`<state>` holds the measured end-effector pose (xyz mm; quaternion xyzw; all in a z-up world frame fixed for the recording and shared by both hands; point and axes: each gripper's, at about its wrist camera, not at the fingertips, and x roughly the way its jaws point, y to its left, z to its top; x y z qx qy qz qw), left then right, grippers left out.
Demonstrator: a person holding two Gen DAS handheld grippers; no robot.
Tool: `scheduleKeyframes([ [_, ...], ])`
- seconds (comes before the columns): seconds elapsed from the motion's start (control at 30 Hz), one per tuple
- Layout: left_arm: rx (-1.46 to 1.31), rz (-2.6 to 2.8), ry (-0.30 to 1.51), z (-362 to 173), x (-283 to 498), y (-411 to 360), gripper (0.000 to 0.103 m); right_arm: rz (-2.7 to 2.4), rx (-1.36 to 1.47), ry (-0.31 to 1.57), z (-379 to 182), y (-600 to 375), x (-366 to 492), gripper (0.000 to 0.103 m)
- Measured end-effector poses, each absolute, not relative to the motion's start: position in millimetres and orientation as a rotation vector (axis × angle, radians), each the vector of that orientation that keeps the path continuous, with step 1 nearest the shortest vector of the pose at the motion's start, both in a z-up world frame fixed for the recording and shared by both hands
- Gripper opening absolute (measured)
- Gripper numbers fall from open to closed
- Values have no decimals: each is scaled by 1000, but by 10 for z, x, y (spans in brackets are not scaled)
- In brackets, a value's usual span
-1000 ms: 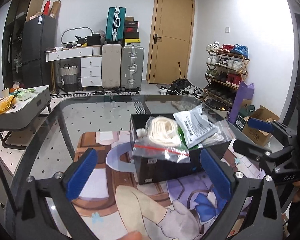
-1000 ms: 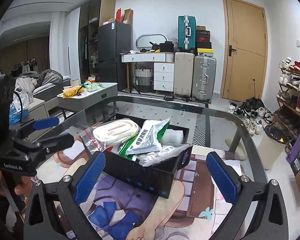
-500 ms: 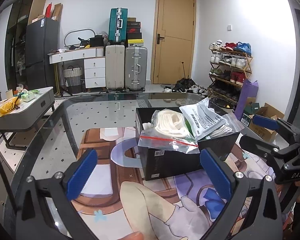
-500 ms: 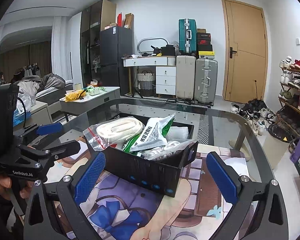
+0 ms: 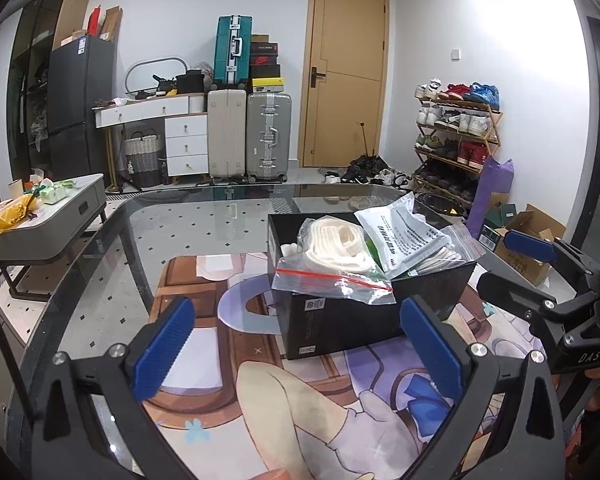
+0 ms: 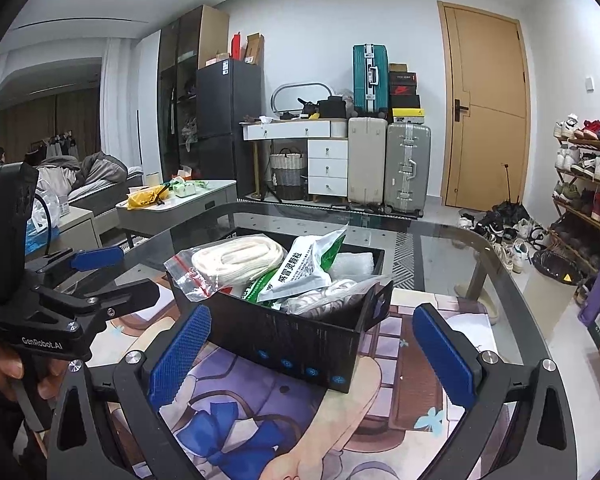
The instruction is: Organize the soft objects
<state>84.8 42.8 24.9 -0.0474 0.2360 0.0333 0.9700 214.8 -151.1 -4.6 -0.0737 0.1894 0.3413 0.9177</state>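
Your left gripper and right gripper both hang with jaws spread and empty, just short of the black box on the printed mat. The soft packets are heaped above the rim, and the zip bag of white cord overhangs the near edge, so a nudge could spill it, I judge. Legible: "GenRobot.AI", "DAS"; the white-green pouch carries Chinese print.

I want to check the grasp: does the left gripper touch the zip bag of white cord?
Apart. The left wrist view shows the left gripper open, its pads short of the zip bag.
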Motion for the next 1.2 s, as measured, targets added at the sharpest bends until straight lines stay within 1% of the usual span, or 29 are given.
scheduleKeyframes([
  [1.2, -104, 80, 469, 249, 840, 446, 103, 699, -136, 373, -48, -1570, 2119, 103],
])
